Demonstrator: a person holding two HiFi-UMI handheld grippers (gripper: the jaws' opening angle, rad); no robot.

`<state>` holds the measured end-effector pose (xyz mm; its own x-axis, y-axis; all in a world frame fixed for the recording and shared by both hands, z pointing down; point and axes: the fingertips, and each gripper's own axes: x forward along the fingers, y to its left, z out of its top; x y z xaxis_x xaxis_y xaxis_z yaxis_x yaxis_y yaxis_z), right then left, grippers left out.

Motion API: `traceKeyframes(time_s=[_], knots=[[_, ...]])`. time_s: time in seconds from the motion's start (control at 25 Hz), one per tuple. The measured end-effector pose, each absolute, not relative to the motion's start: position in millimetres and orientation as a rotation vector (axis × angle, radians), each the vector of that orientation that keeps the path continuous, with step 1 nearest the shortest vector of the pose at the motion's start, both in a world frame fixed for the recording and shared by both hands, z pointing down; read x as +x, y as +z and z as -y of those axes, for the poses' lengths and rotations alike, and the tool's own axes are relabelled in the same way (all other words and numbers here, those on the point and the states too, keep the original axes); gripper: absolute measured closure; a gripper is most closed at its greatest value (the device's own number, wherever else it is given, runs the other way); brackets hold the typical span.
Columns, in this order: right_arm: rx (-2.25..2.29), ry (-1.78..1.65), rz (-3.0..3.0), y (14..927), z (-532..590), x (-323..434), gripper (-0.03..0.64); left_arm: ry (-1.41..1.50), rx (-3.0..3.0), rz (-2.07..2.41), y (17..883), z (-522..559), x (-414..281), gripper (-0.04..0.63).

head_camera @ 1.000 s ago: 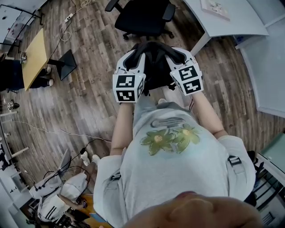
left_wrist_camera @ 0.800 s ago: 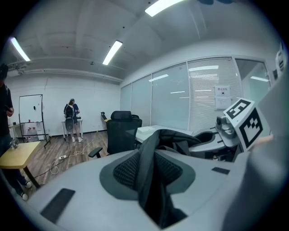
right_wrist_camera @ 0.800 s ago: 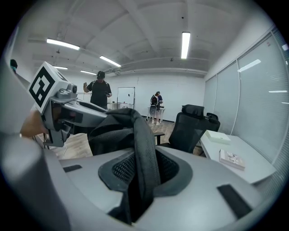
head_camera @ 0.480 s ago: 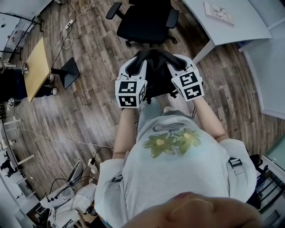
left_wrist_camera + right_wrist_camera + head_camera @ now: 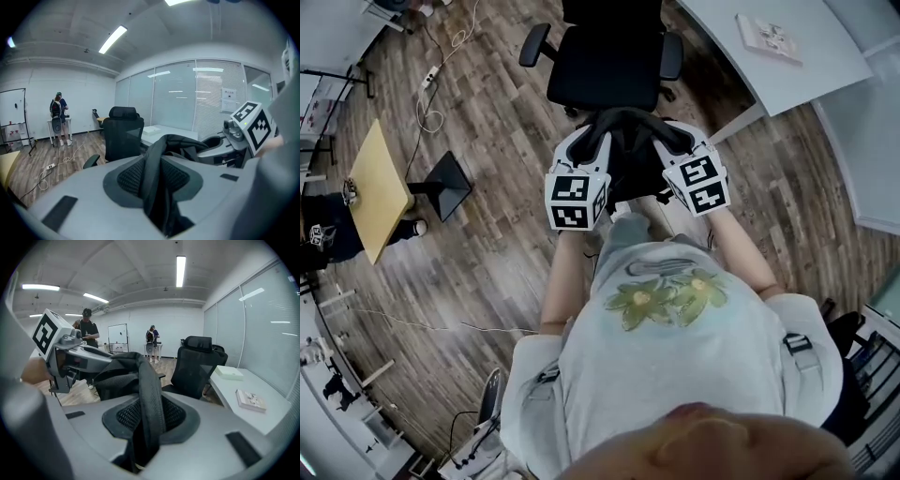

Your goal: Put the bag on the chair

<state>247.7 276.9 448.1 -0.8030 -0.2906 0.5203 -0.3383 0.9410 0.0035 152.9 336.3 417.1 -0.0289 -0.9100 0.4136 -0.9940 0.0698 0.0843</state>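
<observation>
Open office, wood floor (image 5: 487, 216), white desk (image 5: 769, 47) at the right, small yellow table (image 5: 380, 183) at the left. People stand far off in both gripper views.

Black chair (image 5: 609, 56) directly ahead, seat facing the person, armrests on each side, nothing on it.

Bag (image 5: 623, 164) hangs in the air between the two grippers, just short of the seat's front edge and not yet on it.

Left gripper (image 5: 584, 139): jaws pinched on a bag strap (image 5: 154, 164), which runs through the slot between them. Right gripper (image 5: 677, 137): jaws likewise clamped on a strap (image 5: 147, 390). Bag body hangs below, out of both gripper views.

Judged step: carrying in, placement next.

Risks from here:
- Straps are thin and smooth, so a jerk could drag one through the jaws and drop that side.
- Hanging body may swing and catch the seat edge or an armrest (image 5: 534, 42).
- The chair looks as if it rolls, so a push from the bag could shove it away.
- Set too near the front, the bag could slump off when released.
</observation>
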Motion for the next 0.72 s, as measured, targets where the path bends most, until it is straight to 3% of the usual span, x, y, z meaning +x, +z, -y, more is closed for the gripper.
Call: traceKeyframes(time_s=[0.72], knots=[[0.542, 0.114, 2.528, 442, -235, 133, 0.520, 0.324, 2.056, 1.904, 411, -285, 31, 0.476]])
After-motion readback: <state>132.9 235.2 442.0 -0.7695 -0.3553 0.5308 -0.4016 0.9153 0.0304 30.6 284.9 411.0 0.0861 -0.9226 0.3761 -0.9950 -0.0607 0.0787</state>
